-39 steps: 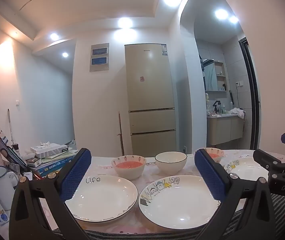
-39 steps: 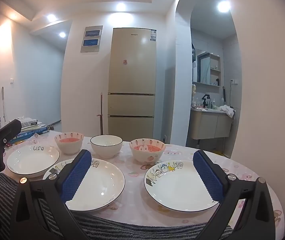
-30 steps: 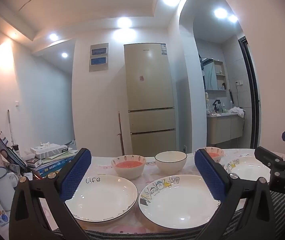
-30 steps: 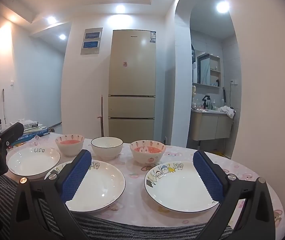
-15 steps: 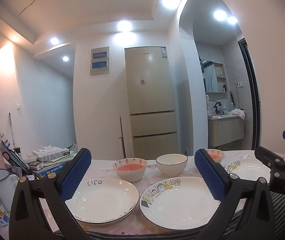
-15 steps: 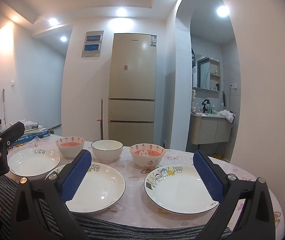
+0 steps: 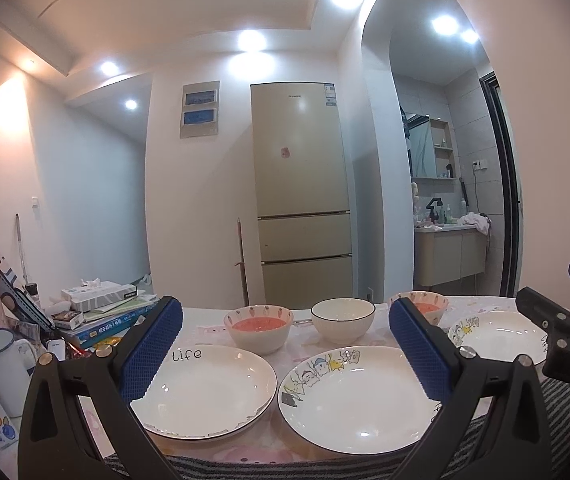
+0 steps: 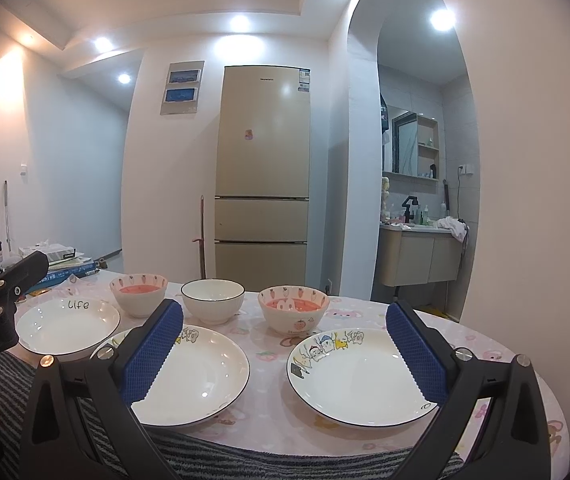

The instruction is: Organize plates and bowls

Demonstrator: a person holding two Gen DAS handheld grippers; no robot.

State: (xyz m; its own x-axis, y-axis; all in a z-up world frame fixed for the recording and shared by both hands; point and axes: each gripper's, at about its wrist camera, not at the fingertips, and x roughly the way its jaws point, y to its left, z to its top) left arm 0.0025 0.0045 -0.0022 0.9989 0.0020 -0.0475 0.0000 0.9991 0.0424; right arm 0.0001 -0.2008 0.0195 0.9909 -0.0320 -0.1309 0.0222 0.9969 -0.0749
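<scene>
Three white plates lie along the table's near edge: a "Life" plate (image 7: 205, 392) on the left, a cartoon plate (image 7: 353, 396) in the middle, a second cartoon plate (image 8: 361, 376) on the right. Behind them stand a carrot bowl with red inside (image 7: 257, 328), a plain white bowl (image 7: 343, 319) and a second carrot bowl (image 8: 293, 308). My left gripper (image 7: 285, 344) is open and empty, above the near edge over the left two plates. My right gripper (image 8: 285, 344) is open and empty, between the middle and right plates.
Books and a tissue box (image 7: 99, 296) are stacked at the table's left, with a white mug (image 7: 1, 360) and a carton near them. A striped cloth (image 8: 245, 460) covers the near edge. A fridge (image 7: 301, 216) stands beyond the table.
Both grippers have tilted slightly, so the table sits a little lower in each view. Both stay open. The dishes have not moved.
</scene>
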